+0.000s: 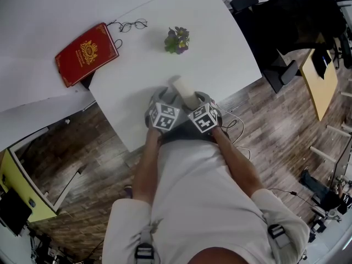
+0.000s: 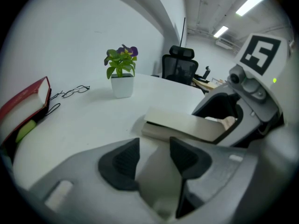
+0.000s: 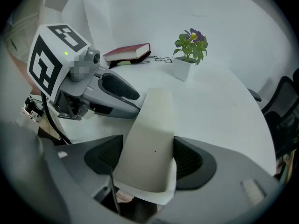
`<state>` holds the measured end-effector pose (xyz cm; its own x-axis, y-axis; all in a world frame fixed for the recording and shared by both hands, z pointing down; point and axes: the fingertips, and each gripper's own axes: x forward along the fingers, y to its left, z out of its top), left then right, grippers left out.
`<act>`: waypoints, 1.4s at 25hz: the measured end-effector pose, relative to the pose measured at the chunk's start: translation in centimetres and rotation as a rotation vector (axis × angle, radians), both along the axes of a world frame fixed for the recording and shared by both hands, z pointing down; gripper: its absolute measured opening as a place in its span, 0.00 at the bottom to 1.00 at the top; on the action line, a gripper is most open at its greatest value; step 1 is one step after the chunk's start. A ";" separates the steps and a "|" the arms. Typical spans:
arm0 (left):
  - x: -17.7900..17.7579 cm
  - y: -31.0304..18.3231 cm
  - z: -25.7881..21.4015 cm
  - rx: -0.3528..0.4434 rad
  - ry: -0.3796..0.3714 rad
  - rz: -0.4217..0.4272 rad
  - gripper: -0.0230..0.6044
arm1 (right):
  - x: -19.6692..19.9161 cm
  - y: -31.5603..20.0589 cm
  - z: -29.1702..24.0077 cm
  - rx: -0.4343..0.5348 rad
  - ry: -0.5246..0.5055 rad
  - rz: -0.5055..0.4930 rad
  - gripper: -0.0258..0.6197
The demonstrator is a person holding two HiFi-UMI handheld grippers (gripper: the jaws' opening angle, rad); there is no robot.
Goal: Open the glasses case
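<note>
A cream glasses case (image 1: 184, 89) lies near the front edge of the white table (image 1: 220, 54). My right gripper (image 3: 148, 160) is shut on the case's near end (image 3: 152, 134), with a pad on each long side. In the left gripper view the case (image 2: 187, 125) runs into the right gripper's jaws (image 2: 243, 111), and a thin dark gap shows under its lid at the free end. My left gripper (image 2: 154, 160) is open just left of the case, with only pale surface between its pads. In the head view the marker cubes (image 1: 165, 116) cover both sets of jaws.
A red book (image 1: 87, 54) lies at the table's far left, with wire-framed glasses (image 1: 132, 25) beside it. A small potted plant (image 1: 177, 39) stands beyond the case. A black office chair (image 1: 286, 15) and a yellow desk (image 1: 322, 76) are to the right, over wooden floor.
</note>
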<state>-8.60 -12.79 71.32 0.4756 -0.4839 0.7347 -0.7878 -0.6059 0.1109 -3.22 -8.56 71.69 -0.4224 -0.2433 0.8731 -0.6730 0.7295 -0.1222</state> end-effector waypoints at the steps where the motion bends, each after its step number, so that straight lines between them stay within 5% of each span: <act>1: 0.0 0.0 0.1 0.002 -0.001 0.001 0.36 | 0.0 0.0 0.0 -0.002 -0.004 0.000 0.57; 35: 0.0 0.0 0.1 0.000 -0.010 -0.002 0.36 | 1.1 -0.7 -2.5 0.037 -0.064 0.006 0.46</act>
